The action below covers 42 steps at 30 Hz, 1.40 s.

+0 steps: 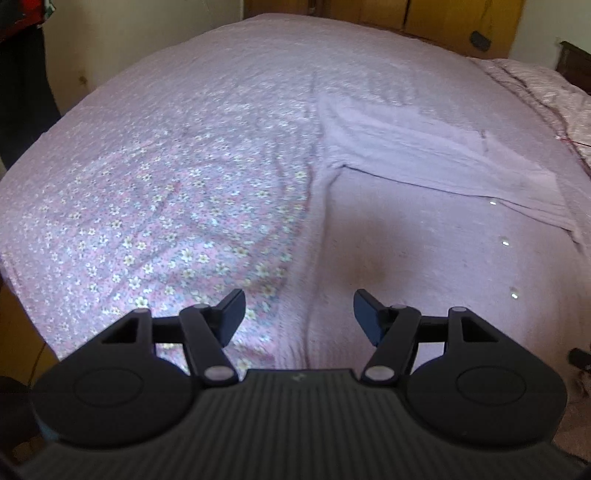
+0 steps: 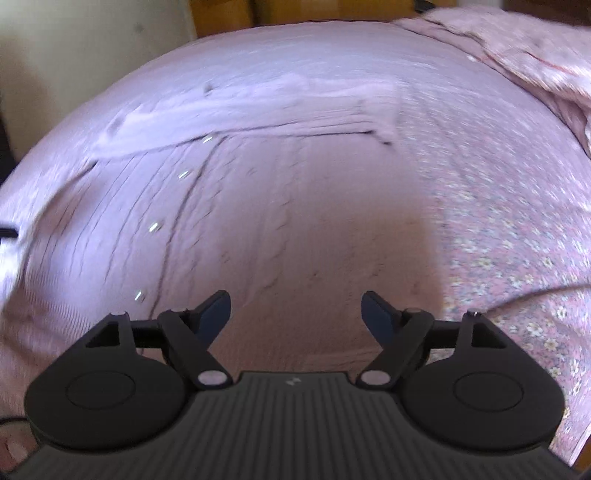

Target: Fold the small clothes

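A pale lilac garment point(image 1: 424, 236) lies spread flat on the bed, with small shiny buttons in a row and a sleeve point(image 1: 443, 158) folded across its far part. In the right wrist view the same garment point(image 2: 295, 221) fills the middle, its sleeve point(image 2: 258, 107) lying across the far side. My left gripper point(image 1: 299, 314) is open and empty, hovering over the garment's left edge. My right gripper point(image 2: 295, 314) is open and empty, hovering over the garment's body. The right wrist view is blurred.
The bed has a pink floral sheet point(image 1: 147, 221), which also shows in the right wrist view point(image 2: 517, 240). A crumpled pink cloth point(image 2: 535, 55) lies at the far right corner. Wooden furniture point(image 1: 443, 18) stands behind the bed. A wall point(image 1: 74, 55) is on the left.
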Each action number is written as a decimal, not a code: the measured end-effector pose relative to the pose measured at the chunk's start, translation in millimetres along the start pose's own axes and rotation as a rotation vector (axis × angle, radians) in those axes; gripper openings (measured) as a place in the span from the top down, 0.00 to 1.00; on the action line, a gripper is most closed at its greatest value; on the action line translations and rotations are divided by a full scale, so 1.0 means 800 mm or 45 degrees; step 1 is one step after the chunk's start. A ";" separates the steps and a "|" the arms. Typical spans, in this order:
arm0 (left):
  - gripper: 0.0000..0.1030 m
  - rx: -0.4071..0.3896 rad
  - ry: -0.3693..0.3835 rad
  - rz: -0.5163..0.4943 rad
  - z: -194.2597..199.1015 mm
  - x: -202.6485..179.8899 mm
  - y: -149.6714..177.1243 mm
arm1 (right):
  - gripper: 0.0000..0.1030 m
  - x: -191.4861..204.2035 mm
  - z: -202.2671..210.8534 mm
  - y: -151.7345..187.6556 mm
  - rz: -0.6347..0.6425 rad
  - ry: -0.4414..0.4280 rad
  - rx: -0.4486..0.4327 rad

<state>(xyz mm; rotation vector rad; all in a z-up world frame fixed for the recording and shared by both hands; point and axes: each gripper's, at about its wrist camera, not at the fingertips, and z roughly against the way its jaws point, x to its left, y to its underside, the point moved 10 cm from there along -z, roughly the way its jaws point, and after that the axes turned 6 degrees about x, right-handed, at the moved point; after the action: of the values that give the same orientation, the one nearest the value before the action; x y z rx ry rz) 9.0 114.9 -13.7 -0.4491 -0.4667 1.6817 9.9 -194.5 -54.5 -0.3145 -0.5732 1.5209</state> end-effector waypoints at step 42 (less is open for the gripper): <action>0.35 0.225 0.188 -0.751 -0.055 -0.156 0.123 | 0.10 0.087 -0.031 -0.050 0.464 0.088 -0.097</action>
<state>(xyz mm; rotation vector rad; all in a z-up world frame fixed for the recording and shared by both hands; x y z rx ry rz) -29.9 -20.3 -100.0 -0.2670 -0.2985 1.0992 53.9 -124.0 -43.3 -0.5509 -0.5394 1.8326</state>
